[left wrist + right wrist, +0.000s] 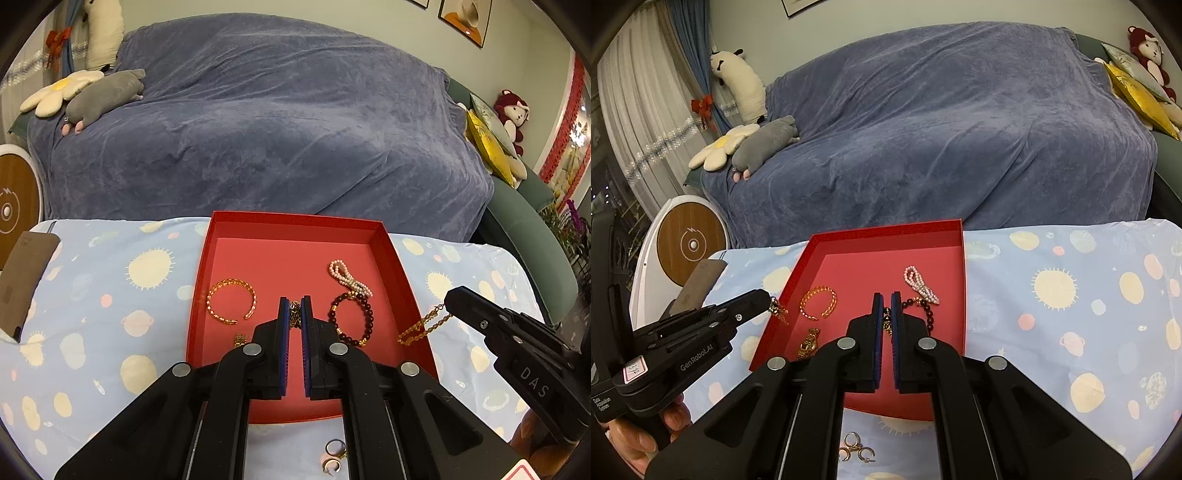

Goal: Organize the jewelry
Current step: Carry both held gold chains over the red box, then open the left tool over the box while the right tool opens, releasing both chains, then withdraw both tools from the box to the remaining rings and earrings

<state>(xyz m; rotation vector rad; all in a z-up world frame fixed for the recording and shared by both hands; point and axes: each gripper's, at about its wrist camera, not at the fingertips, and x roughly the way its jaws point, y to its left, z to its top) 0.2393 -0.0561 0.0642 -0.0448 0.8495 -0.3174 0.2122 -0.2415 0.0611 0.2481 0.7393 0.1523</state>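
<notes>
Left hand-held gripper (294, 306) clamps gold chain (779, 312) over red box (291, 236)

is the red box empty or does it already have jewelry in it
Not empty. The red box holds a gold cuff bracelet, a pearl strand and a dark bead bracelet.
</notes>
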